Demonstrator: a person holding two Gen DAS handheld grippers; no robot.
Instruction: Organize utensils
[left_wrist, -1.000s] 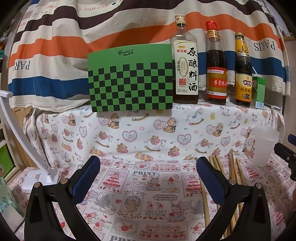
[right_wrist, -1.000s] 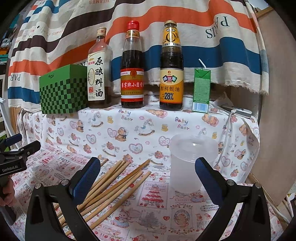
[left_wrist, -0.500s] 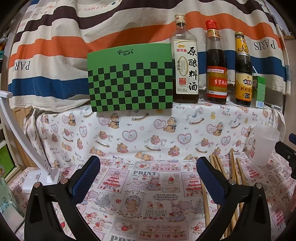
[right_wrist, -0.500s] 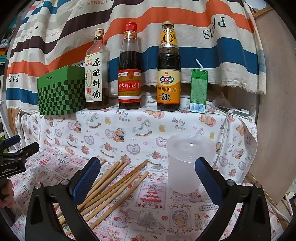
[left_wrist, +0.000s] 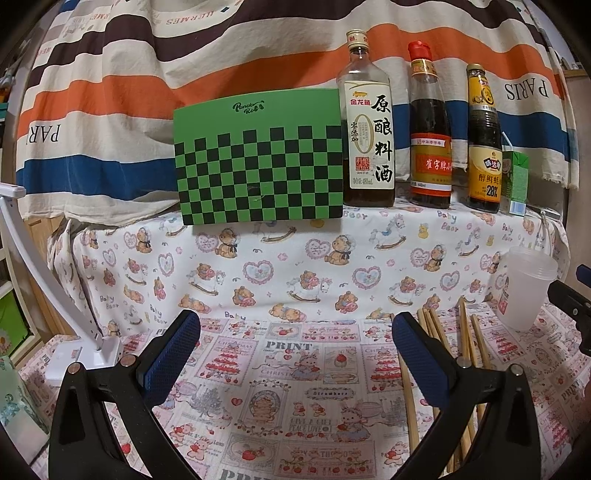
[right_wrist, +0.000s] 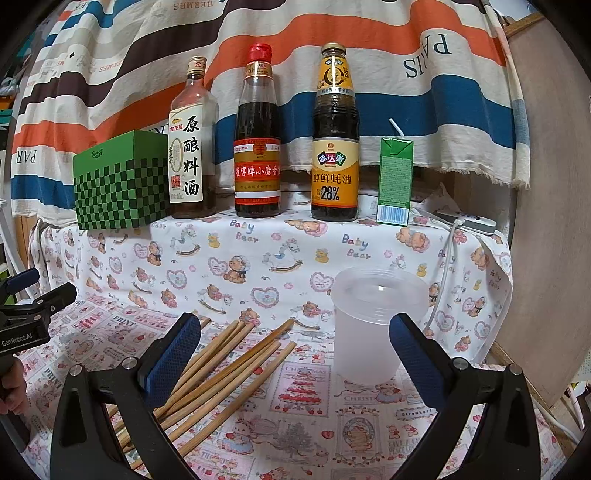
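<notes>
Several wooden chopsticks (right_wrist: 229, 365) lie loose on the patterned cloth, fanned toward the back; the left wrist view shows the chopsticks (left_wrist: 465, 339) at the right. A translucent plastic cup (right_wrist: 373, 325) stands upright to their right, and the same cup (left_wrist: 526, 288) appears at the left view's far right. My right gripper (right_wrist: 295, 347) is open above the chopsticks and cup, holding nothing. My left gripper (left_wrist: 295, 347) is open over bare cloth, left of the chopsticks. Each gripper shows at the edge of the other's view.
On a raised cloth-covered shelf behind stand a green checkered box (left_wrist: 258, 158), three sauce bottles (right_wrist: 258, 136) and a green drink carton (right_wrist: 395, 181). A white lamp base (left_wrist: 74, 354) sits at the left. A wooden board (right_wrist: 546, 221) borders the right side.
Both views have shifted slightly: the right gripper has eased back and a little lower, so the cup and bottles look a bit farther. Both grippers stay open.
</notes>
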